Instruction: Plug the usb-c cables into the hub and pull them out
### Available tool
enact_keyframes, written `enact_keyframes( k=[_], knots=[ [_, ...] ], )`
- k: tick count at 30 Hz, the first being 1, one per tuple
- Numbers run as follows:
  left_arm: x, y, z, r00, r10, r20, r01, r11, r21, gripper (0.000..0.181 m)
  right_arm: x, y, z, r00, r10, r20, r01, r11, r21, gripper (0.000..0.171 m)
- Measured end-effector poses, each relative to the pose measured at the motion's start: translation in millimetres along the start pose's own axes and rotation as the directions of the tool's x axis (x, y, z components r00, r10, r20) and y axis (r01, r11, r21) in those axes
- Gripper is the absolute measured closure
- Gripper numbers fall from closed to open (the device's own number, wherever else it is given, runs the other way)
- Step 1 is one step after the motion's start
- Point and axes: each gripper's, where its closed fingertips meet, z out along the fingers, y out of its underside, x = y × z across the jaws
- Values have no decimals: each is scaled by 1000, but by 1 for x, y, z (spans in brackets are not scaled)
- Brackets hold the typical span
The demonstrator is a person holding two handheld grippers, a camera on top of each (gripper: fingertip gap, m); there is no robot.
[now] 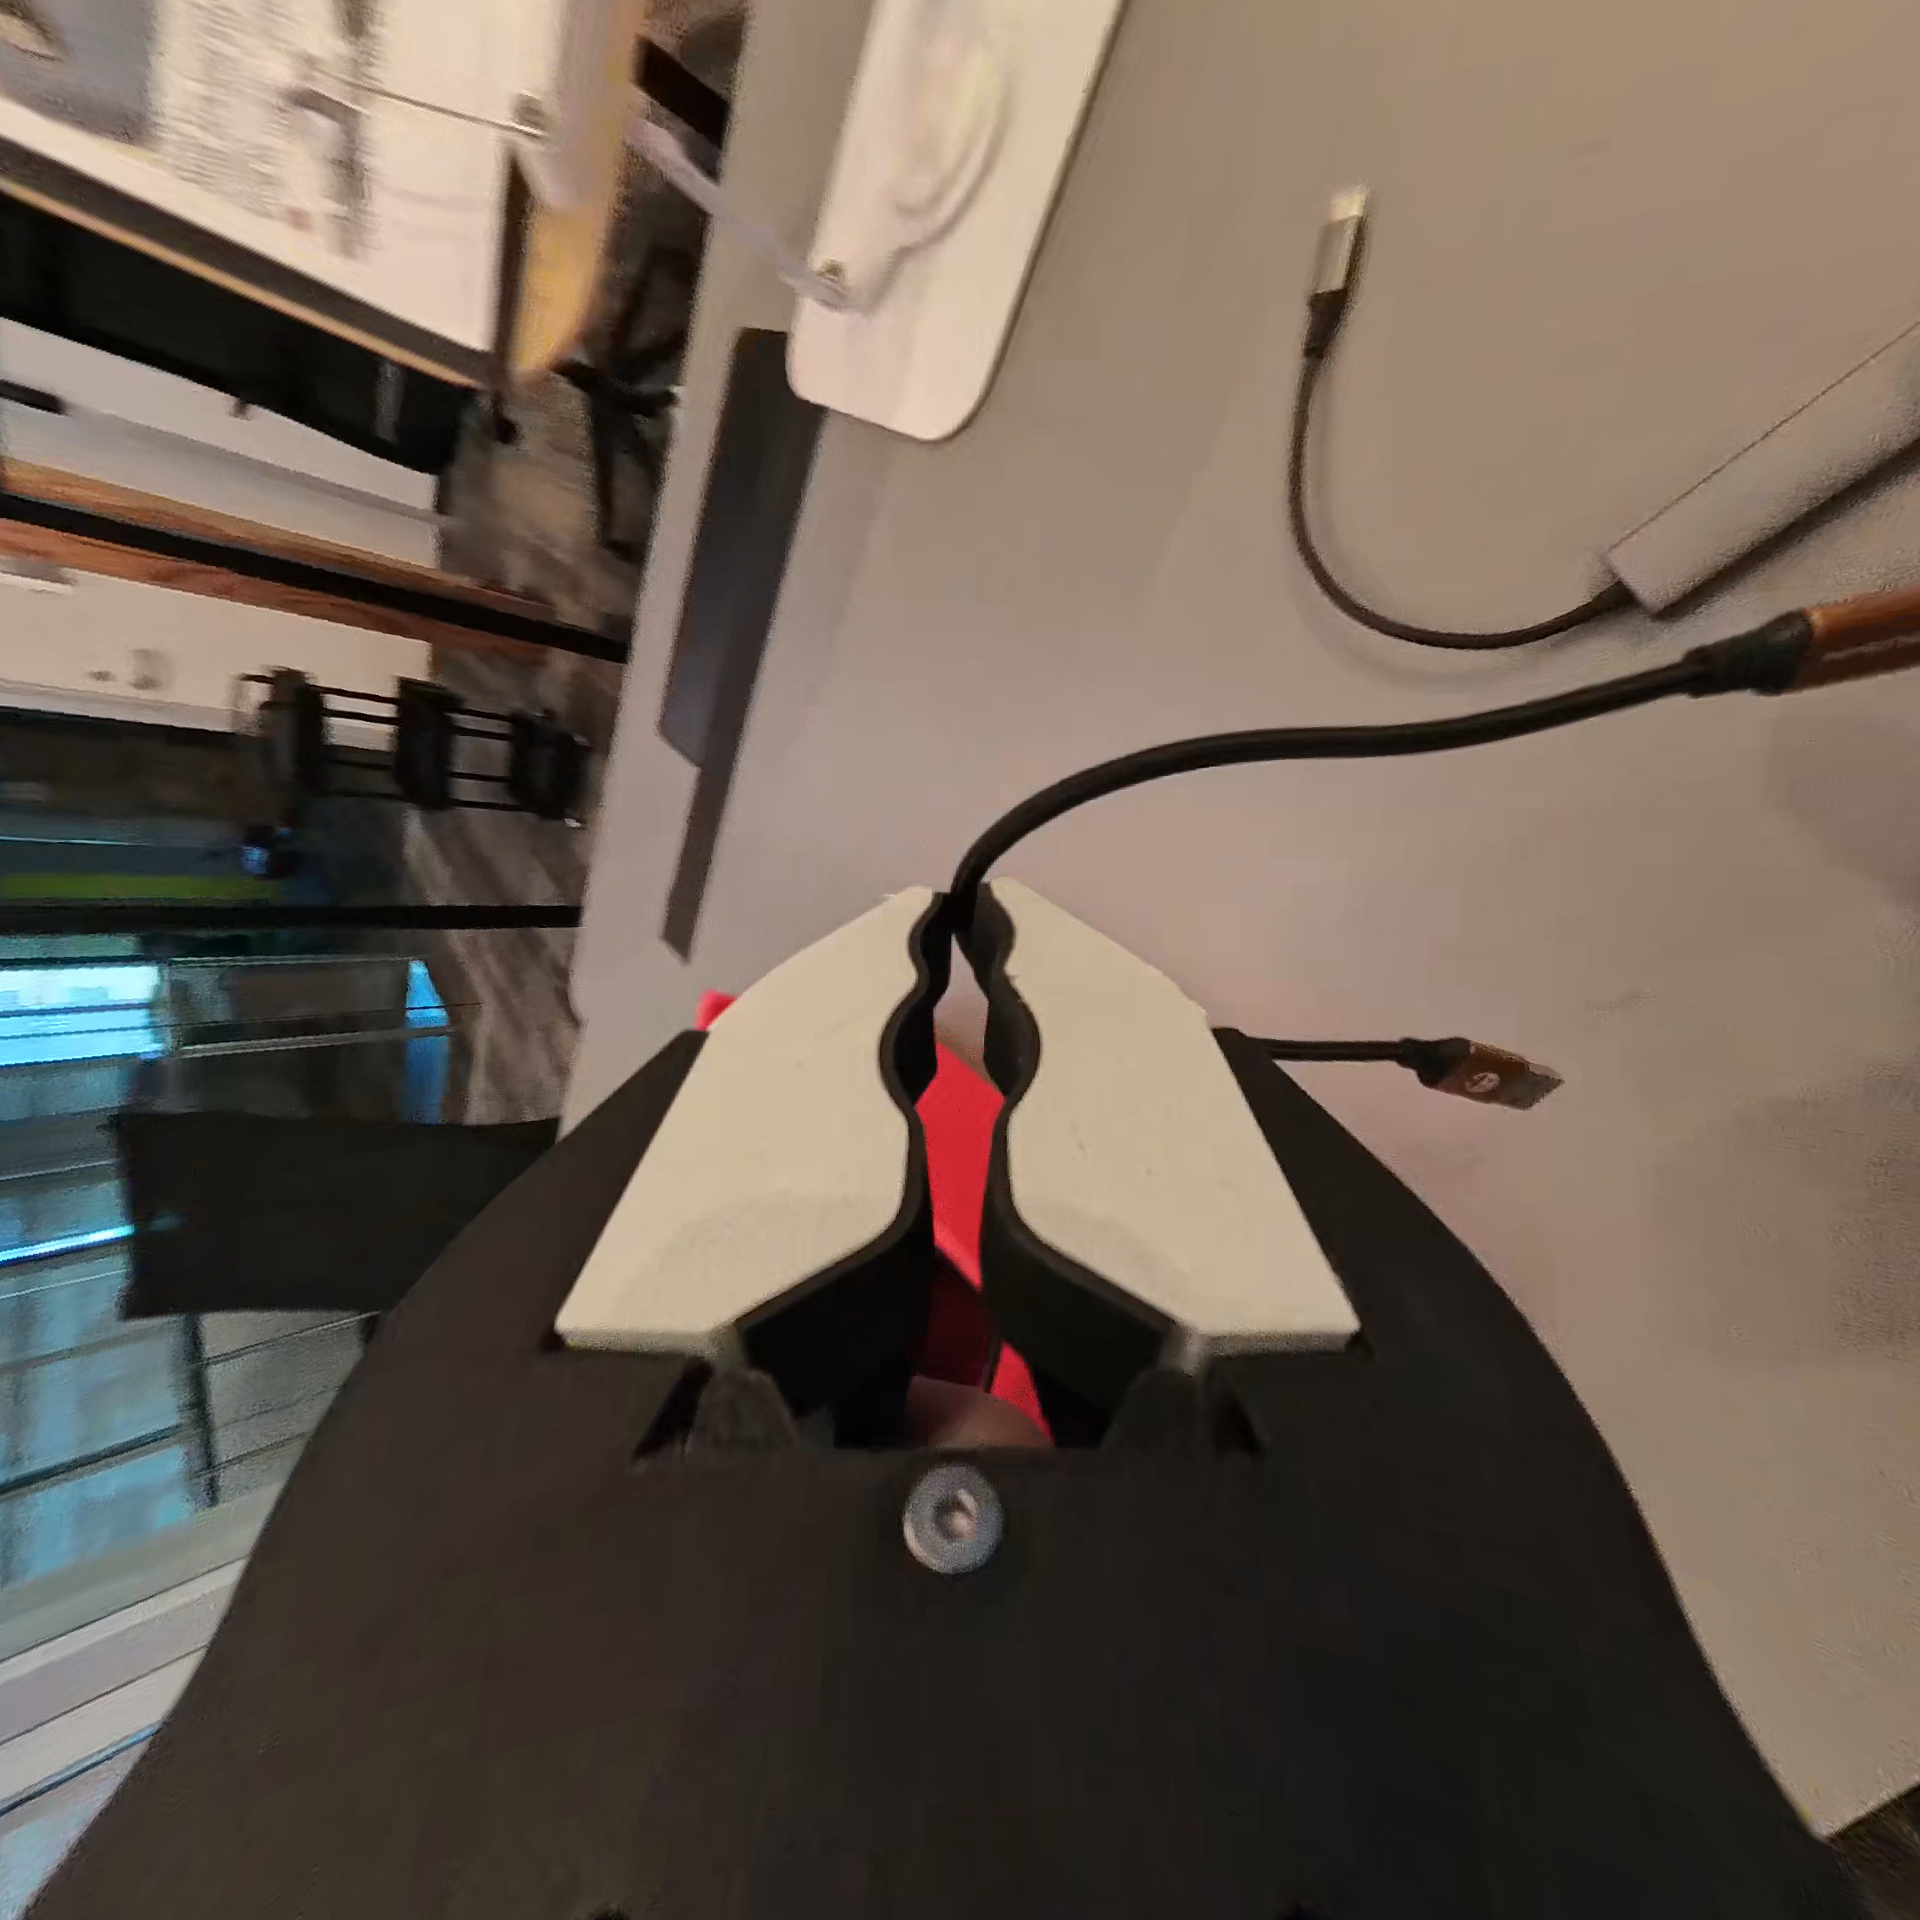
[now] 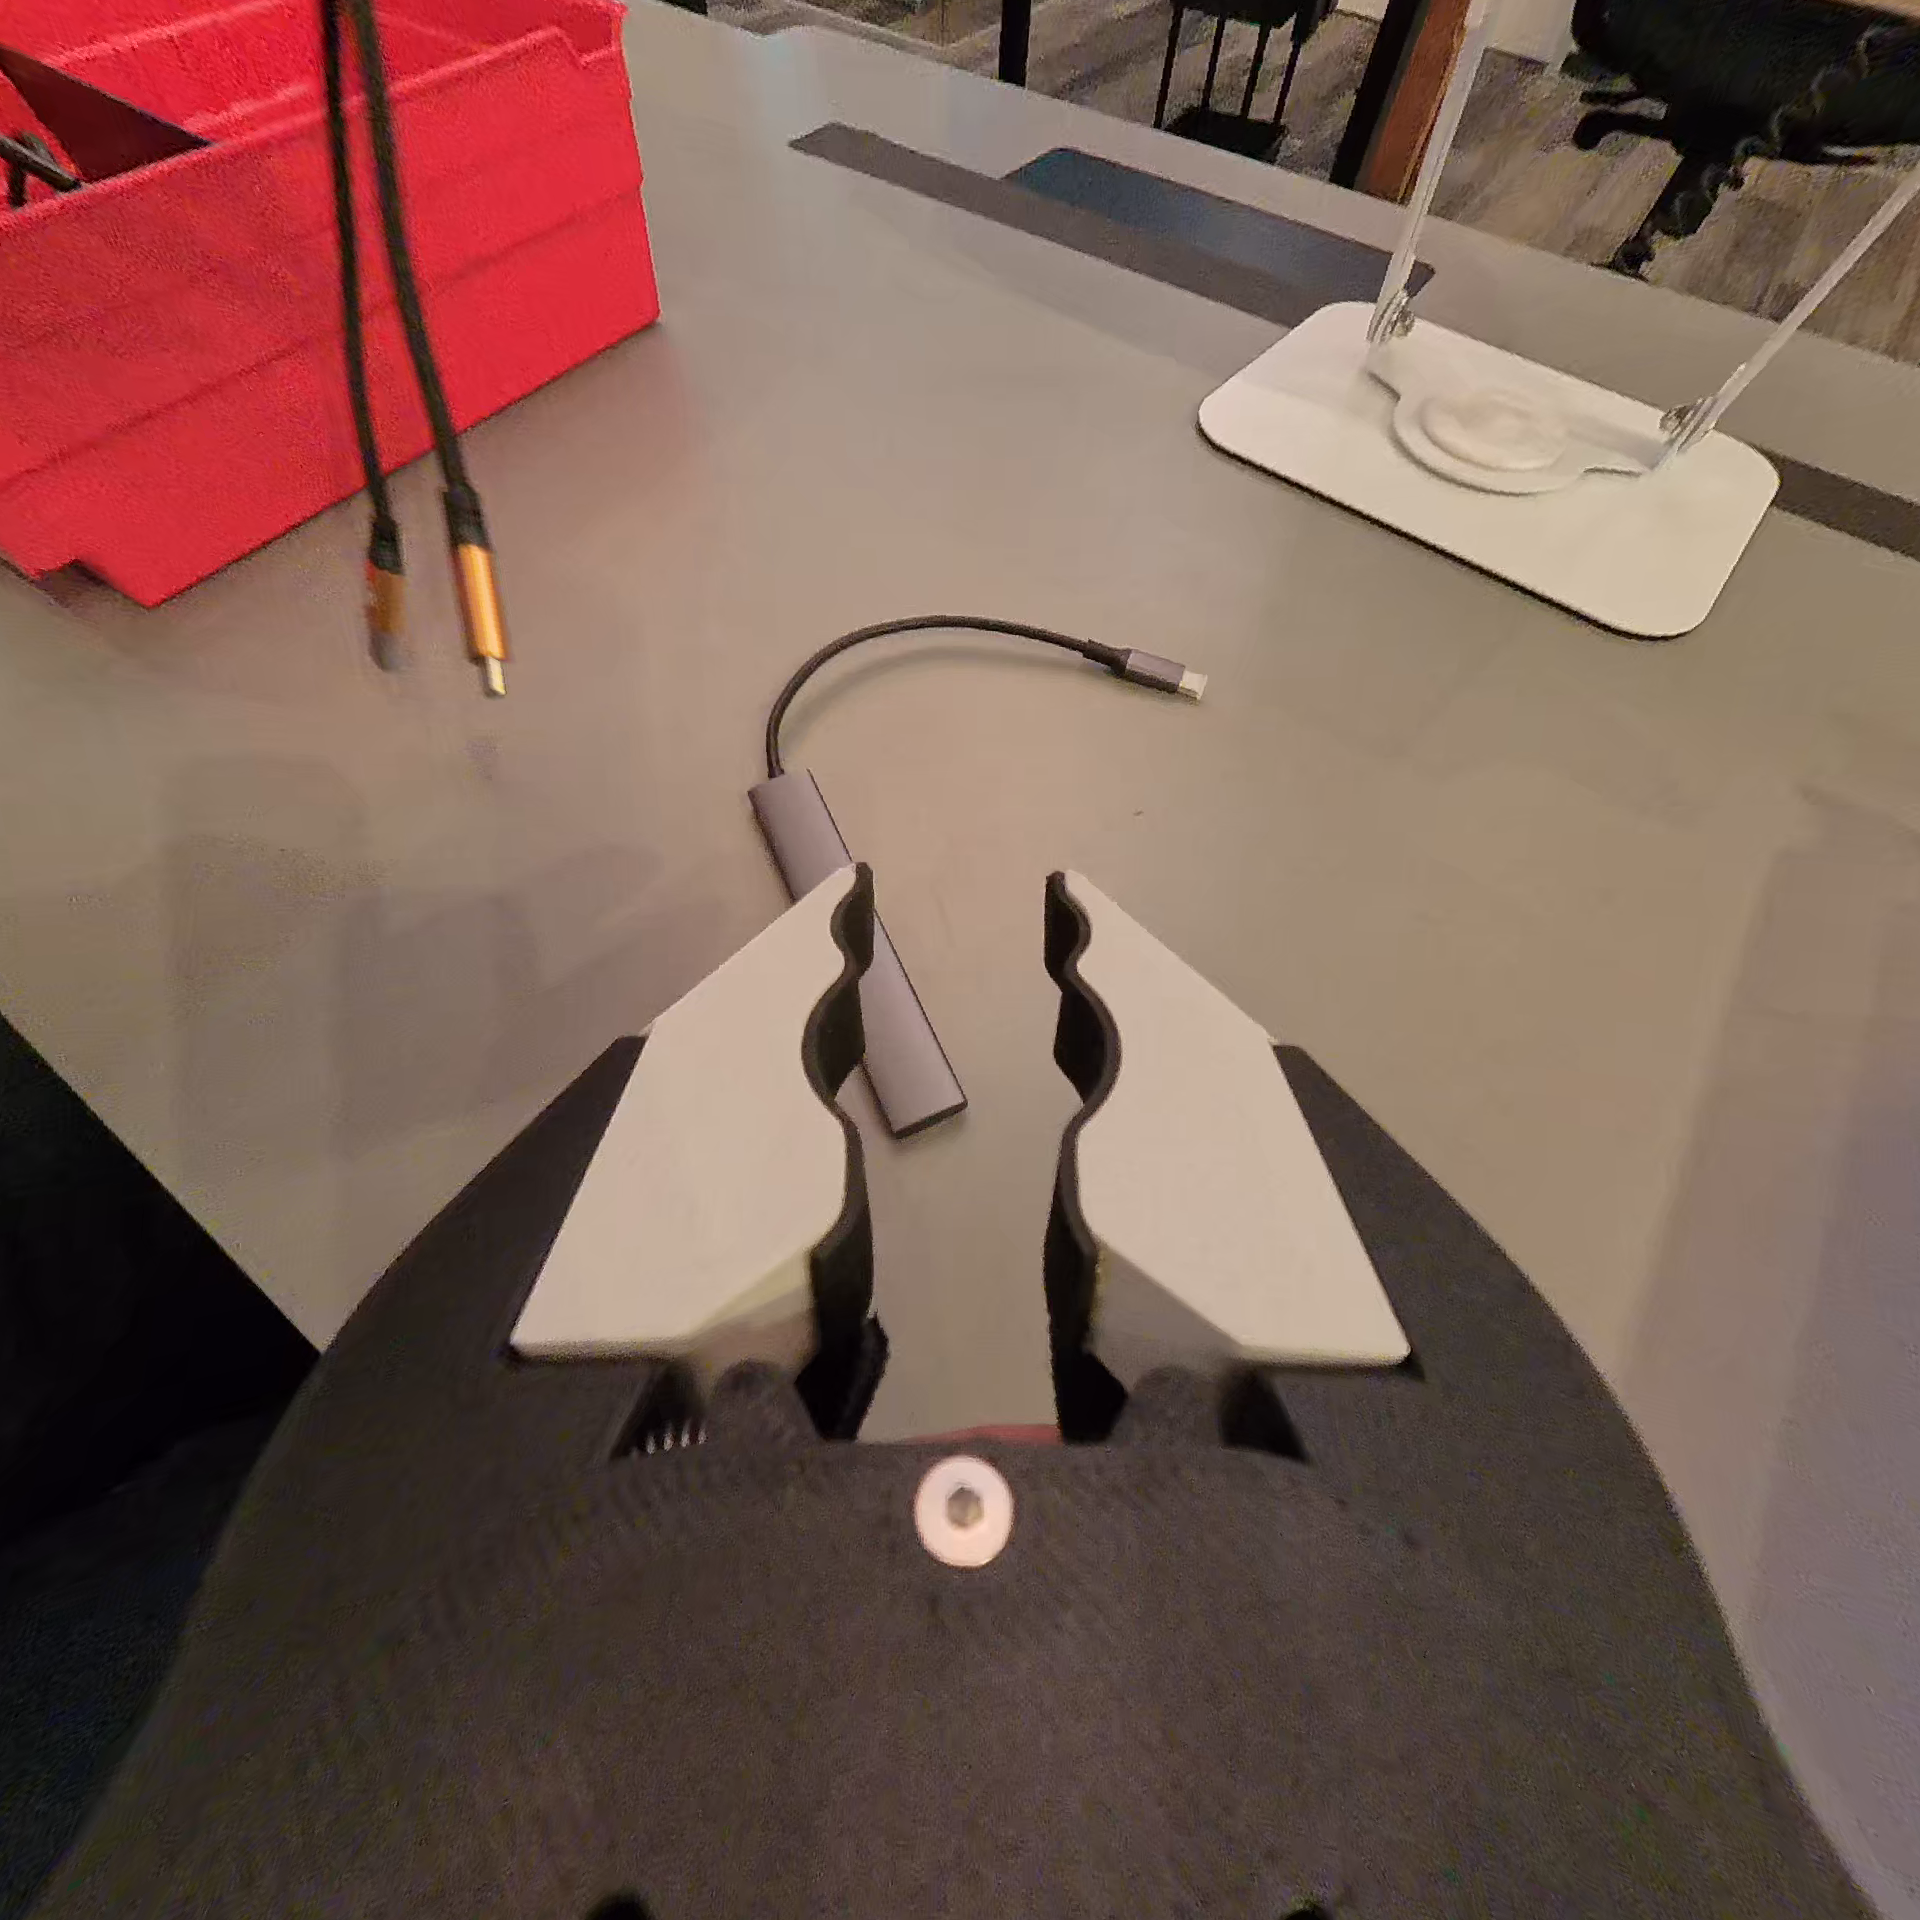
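Left wrist view: the left gripper (image 1: 966, 914) has its pale fingers (image 1: 790, 1122) pressed almost together at the tips, pinching a black braided cable (image 1: 1247, 753). The cable arcs away toward 2 o'clock and ends in a copper-coloured plug (image 1: 1860, 639) at the frame's right edge. A second copper plug (image 1: 1496, 1081) on its own thin lead sticks out at 3 o'clock, just beside the right finger. Toward 1 o'clock the grey hub (image 1: 1766, 488) lies on the grey table (image 1: 1195, 623), its short tail cord (image 1: 1320, 499) curling up to a silver connector (image 1: 1340, 244). A white stand base (image 1: 935, 229) sits at 12 o'clock.

Right wrist view: the right gripper (image 2: 961, 894) is spread wide and holds nothing. The hub (image 2: 894, 997) lies flat on the table (image 2: 1351, 883), partly between the fingers and close against the left one; whether they touch cannot be told. Its cord (image 2: 935, 629) loops toward 12 o'clock. At 10 o'clock two black cables hang with a copper plug (image 2: 480, 603) and a blurrier one (image 2: 384, 603) just above the tabletop, in front of a red bin (image 2: 260, 312). The stand base (image 2: 1496, 468) is at 1 o'clock.
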Motion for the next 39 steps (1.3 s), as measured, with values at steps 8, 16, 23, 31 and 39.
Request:
enact_keyframes(
  k=[8,16,23,31,39],
  knots=[
    [47,35,81,966,41,-256,-106,963,-249,178,-4,8,5,1000,-8,28,9,999,-34,139],
    [64,56,107,942,69,-328,-198,904,-378,156,-13,39,20,992,-92,85,105,982,-156,129],
    [58,31,92,956,104,-274,-174,953,-247,121,-13,61,31,988,-97,117,122,965,-230,129],
    [106,-27,67,912,279,-300,-279,959,44,136,-18,70,35,979,-135,152,172,951,-258,150],
    [142,-58,66,878,428,-212,-389,898,204,137,-19,62,30,982,-45,182,86,971,-225,151]
  ],
)
